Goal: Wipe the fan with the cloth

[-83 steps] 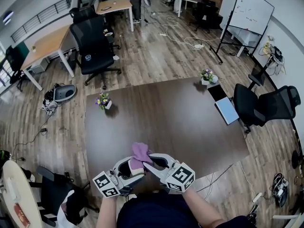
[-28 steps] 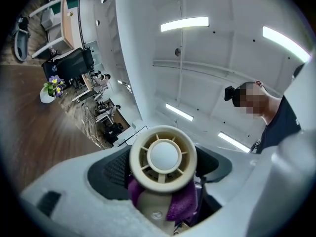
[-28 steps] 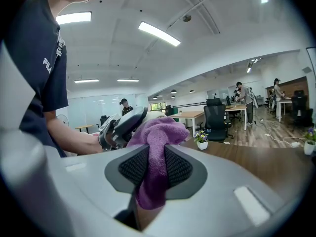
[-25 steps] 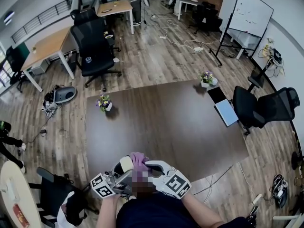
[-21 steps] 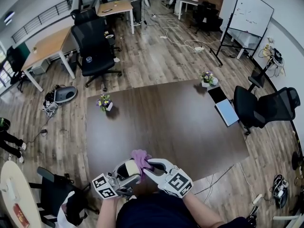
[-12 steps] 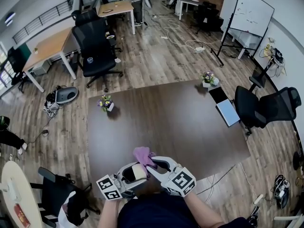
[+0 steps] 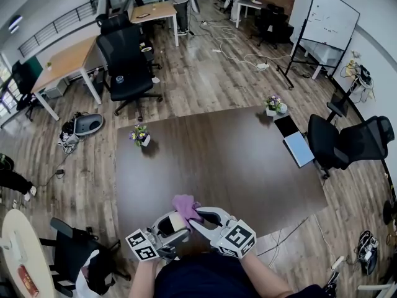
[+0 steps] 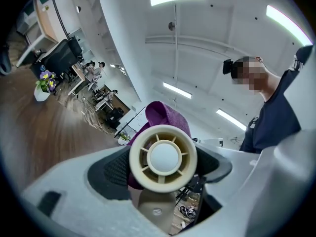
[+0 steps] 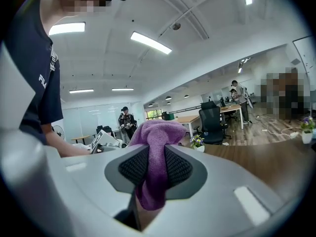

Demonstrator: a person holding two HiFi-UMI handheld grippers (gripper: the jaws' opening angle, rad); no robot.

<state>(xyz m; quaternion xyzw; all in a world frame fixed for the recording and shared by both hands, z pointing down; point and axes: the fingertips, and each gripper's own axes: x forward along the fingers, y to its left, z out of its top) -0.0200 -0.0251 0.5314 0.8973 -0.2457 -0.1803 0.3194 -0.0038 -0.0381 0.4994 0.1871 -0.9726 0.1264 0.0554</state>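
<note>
The person wears a dark navy short-sleeved shirt (image 7: 205, 277), seen at the bottom centre of the head view. Its sleeve (image 9: 43, 90), at the left of the right gripper view, carries small white lettering. A black camera (image 8: 228, 66) sits on the head. The left claw (image 7: 178, 221) and right claw (image 7: 195, 218) have smooth pale-grey shells with black, finely textured pads (image 9: 132, 168). Each bears a white cube (image 7: 141, 244) printed with black square markers.

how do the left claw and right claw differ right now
The left claw holds a cream fan; the right claw pinches a purple cloth. The left claw's jaws stand wide around the fan, the right claw's nearly together. Both are shut on something.
</note>
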